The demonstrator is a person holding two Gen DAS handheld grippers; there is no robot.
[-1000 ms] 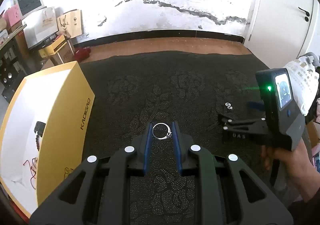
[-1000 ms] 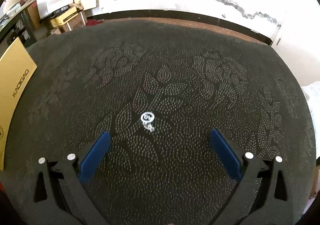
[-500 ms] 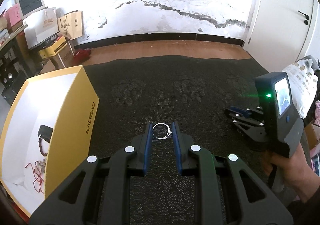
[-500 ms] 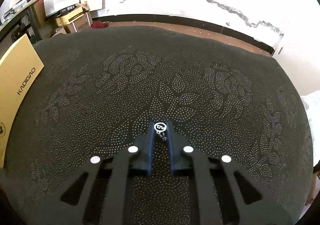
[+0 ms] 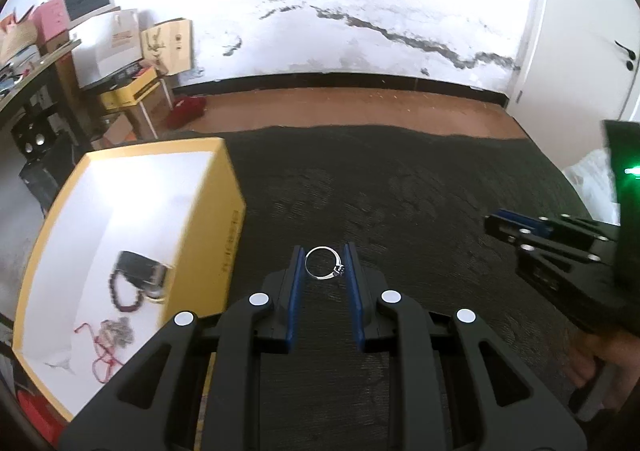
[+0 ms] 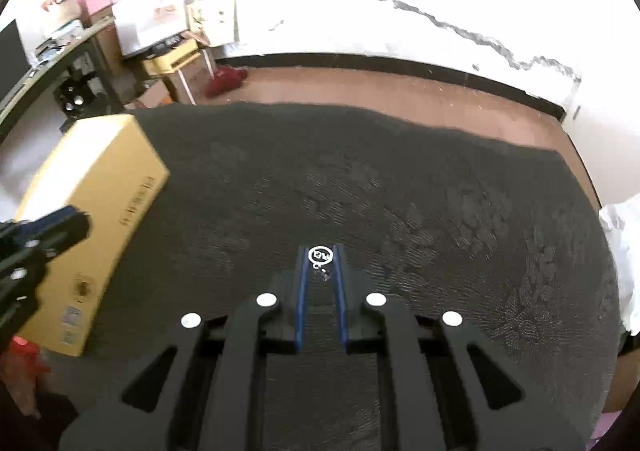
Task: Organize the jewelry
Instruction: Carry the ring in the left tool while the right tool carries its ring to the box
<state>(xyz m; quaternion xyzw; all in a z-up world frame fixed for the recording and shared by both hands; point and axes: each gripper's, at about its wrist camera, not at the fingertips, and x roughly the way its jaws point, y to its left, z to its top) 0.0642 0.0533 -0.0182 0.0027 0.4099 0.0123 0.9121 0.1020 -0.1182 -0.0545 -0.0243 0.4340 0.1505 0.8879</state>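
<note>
Jewelry under inspection consists of two pieces, each pinched in its own gripper, and a yellow box (image 5: pixel 120 251) serves as the reference landmark. Left wrist view: a silver ring (image 5: pixel 324 263) with a small setting is clamped edgewise between the blue pads of the left gripper (image 5: pixel 324 265), raised above the dark patterned cloth (image 5: pixel 400 203) just to the right of the box; the narrow pinch across the band's width appears chosen to keep the hoop from rolling out. The box stands open with a white interior, and inside it lie a dark beaded strand (image 5: pixel 126 297), a red cord (image 5: pixel 100 351) and a black item that is too blurred to name, so this is judged the collecting place. The right gripper (image 5: pixel 504 229) shows further right of the box, jaws drawn close. Right wrist view: the right gripper (image 6: pixel 321 257) is closed on a small round silver charm (image 6: pixel 321 255), with a tiny dangling part just below it; the piece is held off the cloth, well to the right of the box's closed yellow side (image 6: pixel 100 219). The left gripper's tip (image 6: pixel 52 225) intrudes at the frame edge, in front of the box. Judgement: both pieces are secured and due for deposit in the box; the small charm is the likelier to slip.
</note>
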